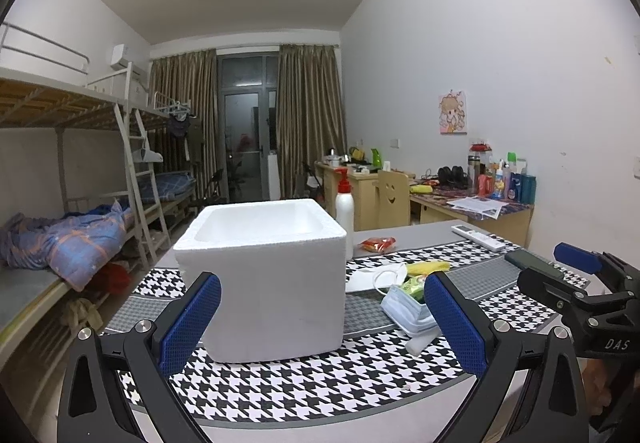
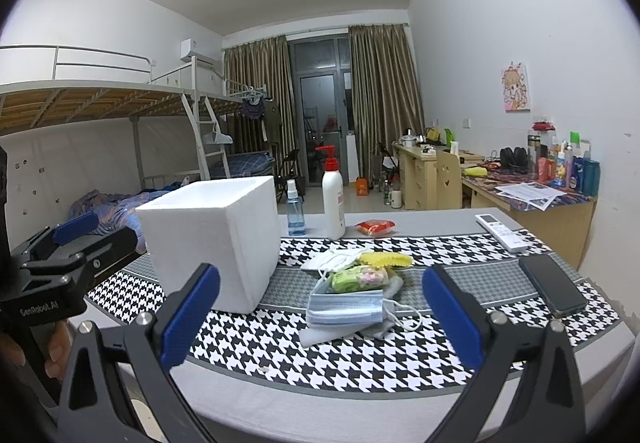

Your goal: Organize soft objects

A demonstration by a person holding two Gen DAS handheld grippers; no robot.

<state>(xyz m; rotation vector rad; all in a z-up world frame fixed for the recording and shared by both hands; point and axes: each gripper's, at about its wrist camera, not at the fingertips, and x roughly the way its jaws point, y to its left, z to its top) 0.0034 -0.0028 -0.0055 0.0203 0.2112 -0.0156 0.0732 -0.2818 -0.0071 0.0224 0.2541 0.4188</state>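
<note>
White foam box [image 1: 264,275] is sitting open-topped toward the left edge of the tabletop [image 2: 360,395], on the houndstooth cloth [image 2: 320,355]. Beside it, nearer the middle, the soft pile is lying in a heap: blue face mask [image 2: 346,309] in front, green packet [image 2: 352,279] touching its top, white mask [image 2: 332,259] and yellow item [image 2: 386,259] just behind. The left gripper [image 1: 322,327] is hovering at the near edge, fingers spread wide, nothing between them, the box straight ahead. The right gripper [image 2: 320,317] is hanging over the near edge too, fingers wide apart, framing the pile. A dark phone [image 2: 552,283] and white remote [image 2: 502,231] are lying toward the right edge; a pump bottle [image 2: 334,199] is standing along the far edge.
</note>
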